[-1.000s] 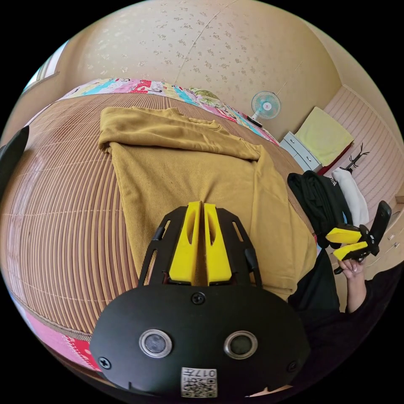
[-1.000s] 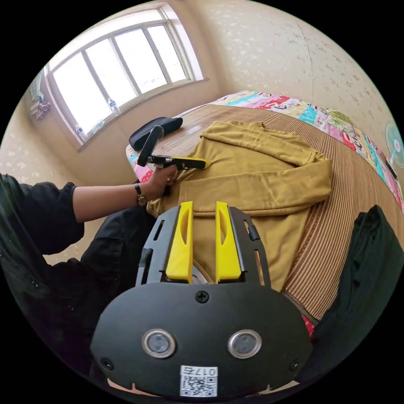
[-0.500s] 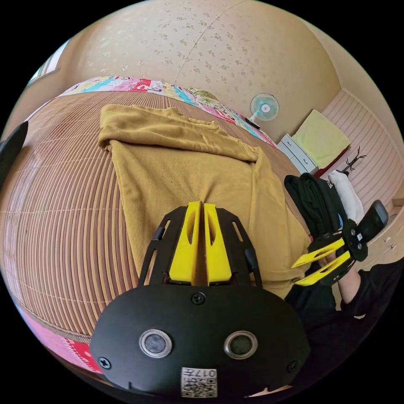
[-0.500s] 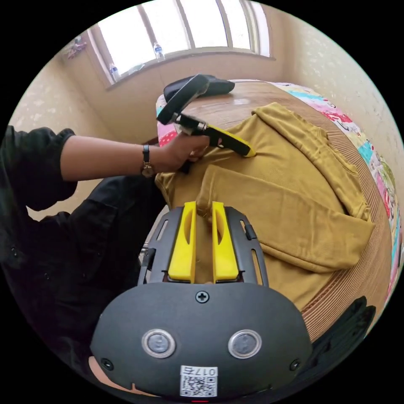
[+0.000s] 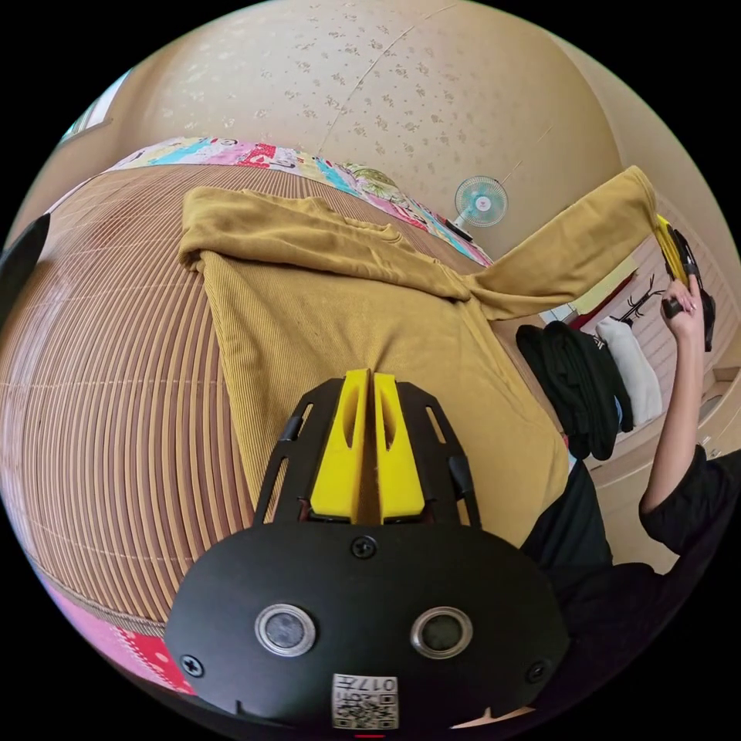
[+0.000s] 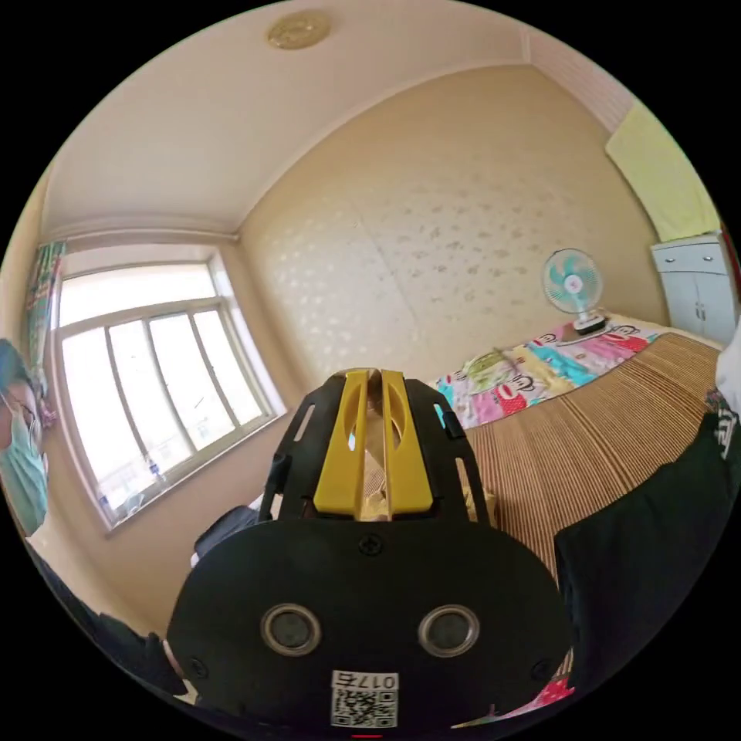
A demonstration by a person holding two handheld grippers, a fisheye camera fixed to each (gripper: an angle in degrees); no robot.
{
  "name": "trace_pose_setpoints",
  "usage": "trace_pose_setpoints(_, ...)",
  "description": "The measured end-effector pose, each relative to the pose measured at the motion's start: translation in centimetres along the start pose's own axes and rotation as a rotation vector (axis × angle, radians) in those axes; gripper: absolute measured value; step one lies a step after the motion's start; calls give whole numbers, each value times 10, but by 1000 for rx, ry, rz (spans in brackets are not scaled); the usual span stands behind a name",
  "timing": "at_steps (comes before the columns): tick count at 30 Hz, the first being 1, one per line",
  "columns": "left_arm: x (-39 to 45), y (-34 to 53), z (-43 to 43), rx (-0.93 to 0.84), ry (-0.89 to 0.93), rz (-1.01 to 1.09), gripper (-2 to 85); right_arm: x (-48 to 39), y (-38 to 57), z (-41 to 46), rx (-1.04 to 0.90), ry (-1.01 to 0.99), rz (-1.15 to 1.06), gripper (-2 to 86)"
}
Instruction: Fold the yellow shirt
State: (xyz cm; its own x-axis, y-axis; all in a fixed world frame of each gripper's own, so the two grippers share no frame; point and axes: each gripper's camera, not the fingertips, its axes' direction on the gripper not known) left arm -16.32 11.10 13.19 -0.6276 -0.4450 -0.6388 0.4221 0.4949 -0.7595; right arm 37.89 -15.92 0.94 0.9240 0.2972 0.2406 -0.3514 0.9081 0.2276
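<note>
Right now my right tongs (image 5: 670, 245) grip the sleeve cuff of the yellow shirt (image 5: 370, 324), which lies on the bed's bamboo mat (image 5: 108, 370); my left tongs (image 5: 367, 440), clenched together, press its body. I'd swing the sleeve across flat, keeping tension. The right gripper view adds the window (image 6: 147, 386).
</note>
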Motion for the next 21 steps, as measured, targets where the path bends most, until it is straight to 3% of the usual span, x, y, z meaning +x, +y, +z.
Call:
trace_pose_setpoints(4,-2,-4,-3,3,18,-8,-7,-1,33,31,98,286,104,29)
trace_pose_setpoints(9,-2,-8,-7,3,28,-13,-8,-65,36,134,82,301,-76,28)
trace_pose_setpoints(12,-2,-10,-9,4,36,-17,-8,-121,23,191,109,209,-245,28)
trace_pose_setpoints(16,-2,-12,-12,6,46,-21,-8,-155,65,294,-113,-22,-328,28)
trace_pose_setpoints(21,-1,-15,-16,8,55,-25,-9,-130,235,402,-691,-122,-375,24)
